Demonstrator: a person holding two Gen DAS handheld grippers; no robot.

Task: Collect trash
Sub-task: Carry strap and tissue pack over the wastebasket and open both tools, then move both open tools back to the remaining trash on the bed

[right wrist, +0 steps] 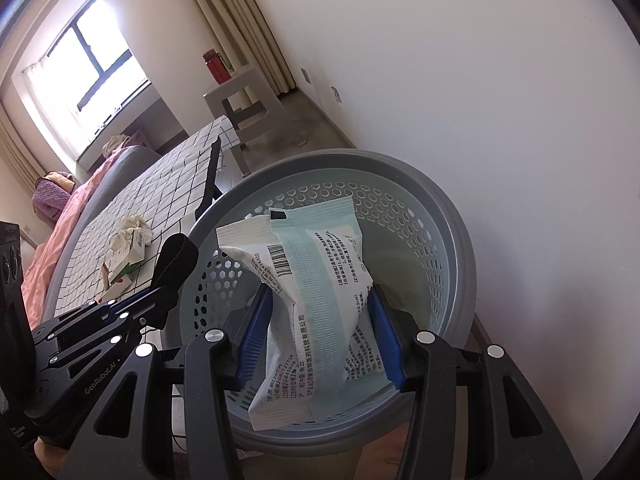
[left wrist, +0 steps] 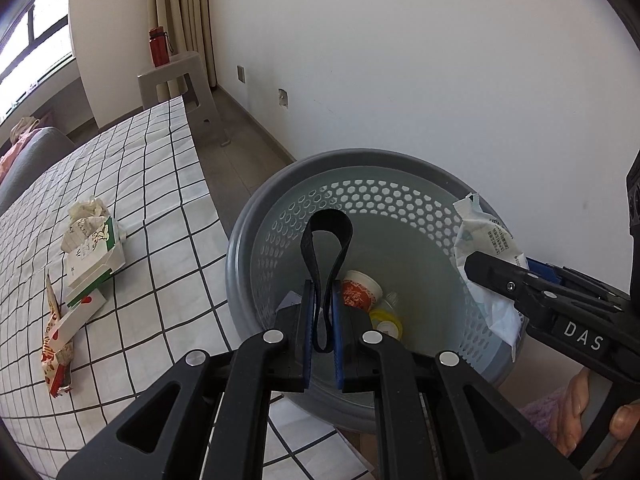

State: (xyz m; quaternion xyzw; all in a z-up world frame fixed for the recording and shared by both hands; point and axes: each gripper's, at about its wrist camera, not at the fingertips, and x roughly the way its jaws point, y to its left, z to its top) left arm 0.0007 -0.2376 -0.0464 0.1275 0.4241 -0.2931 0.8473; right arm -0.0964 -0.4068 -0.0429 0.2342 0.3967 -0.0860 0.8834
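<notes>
left gripper (left wrist: 320, 320): clamped on the black strap (left wrist: 326, 240), holding the grey bin (left wrist: 256, 216) next to the bench (left wrist: 168, 240).
right gripper (right wrist: 320, 328): pinching the white packet (right wrist: 316, 300) over the bin's mouth.
tip: let go only once centred, bin kept level.
still out: carton scraps (left wrist: 94, 256) on the bench.

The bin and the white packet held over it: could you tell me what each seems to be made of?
Bin: moulded plastic, matte grey, with hexagonal perforations in the wall. White packet: probably thin plastic film, slightly glossy, creasing where the right gripper pinches it.
</notes>
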